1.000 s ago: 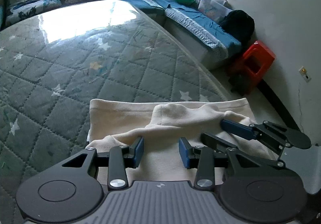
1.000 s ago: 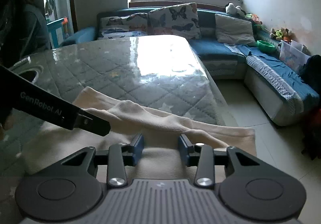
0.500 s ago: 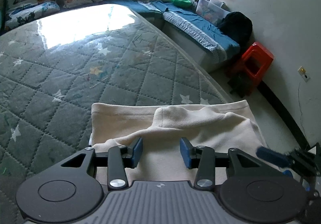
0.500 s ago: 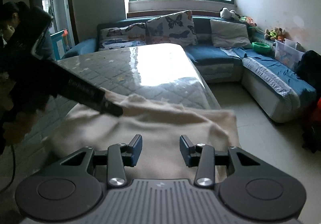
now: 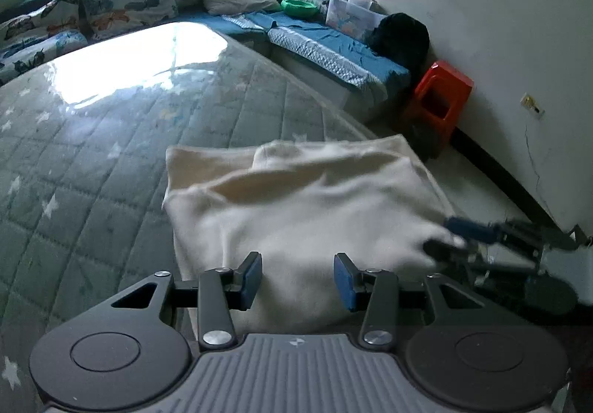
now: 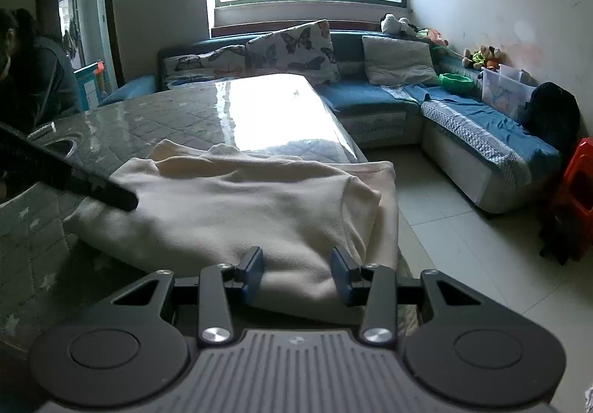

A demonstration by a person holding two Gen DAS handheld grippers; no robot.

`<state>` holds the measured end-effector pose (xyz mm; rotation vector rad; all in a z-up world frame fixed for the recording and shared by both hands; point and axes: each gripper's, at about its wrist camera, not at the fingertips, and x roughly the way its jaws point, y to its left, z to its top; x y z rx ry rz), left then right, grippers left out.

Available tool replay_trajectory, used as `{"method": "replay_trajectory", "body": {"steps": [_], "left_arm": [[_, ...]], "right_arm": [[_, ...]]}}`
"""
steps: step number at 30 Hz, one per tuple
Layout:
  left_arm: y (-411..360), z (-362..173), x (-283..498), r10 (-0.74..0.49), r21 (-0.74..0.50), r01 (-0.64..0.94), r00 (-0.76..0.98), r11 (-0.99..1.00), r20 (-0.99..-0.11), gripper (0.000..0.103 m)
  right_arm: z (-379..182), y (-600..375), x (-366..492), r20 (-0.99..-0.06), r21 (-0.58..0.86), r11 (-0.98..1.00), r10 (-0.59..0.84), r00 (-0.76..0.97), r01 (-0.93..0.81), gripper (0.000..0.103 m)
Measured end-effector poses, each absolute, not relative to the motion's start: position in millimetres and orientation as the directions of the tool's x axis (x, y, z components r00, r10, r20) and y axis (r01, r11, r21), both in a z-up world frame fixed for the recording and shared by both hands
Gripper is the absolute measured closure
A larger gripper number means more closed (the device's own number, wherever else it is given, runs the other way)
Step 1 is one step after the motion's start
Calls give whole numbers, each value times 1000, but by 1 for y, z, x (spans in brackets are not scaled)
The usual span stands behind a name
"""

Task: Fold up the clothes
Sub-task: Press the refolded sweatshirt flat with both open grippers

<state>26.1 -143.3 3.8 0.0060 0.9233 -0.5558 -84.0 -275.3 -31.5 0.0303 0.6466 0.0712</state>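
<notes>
Sunlight from the window shines on the green quilted mattress (image 5: pixel 92 190), a wide flat place for folding. On its near corner lies the soft cream-coloured top (image 5: pixel 304 205), already doubled over. Both the left gripper (image 5: pixel 296 279) and the right gripper (image 6: pixel 296 276) hover over it with fingers apart, holding nothing.

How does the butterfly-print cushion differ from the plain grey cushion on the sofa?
The butterfly-print cushion carries dark and orange butterflies; the plain grey cushion has no pattern. The butterfly one stands left, nearer the window's middle; the grey one sits right, toward the sofa's corner. Both lean against the blue sofa back.
</notes>
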Motion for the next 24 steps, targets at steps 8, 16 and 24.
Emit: {"method": "replay_trajectory", "body": {"steps": [8,16,24], "left_arm": [[-143,-6,21,-436,-207,452,490,868,-755,57],[-140,3,16,-430,-195,454,501,869,-751,56],[-134,-5,16,-392,-178,419,505,890,-769,55]], "right_arm": [[-22,-260,-75,-572,53,994,106,814,-93,62],[-27,-251,-79,-581,30,994,104,807,-106,62],[-34,-241,-81,-592,13,991,117,797,-136,54]]}}
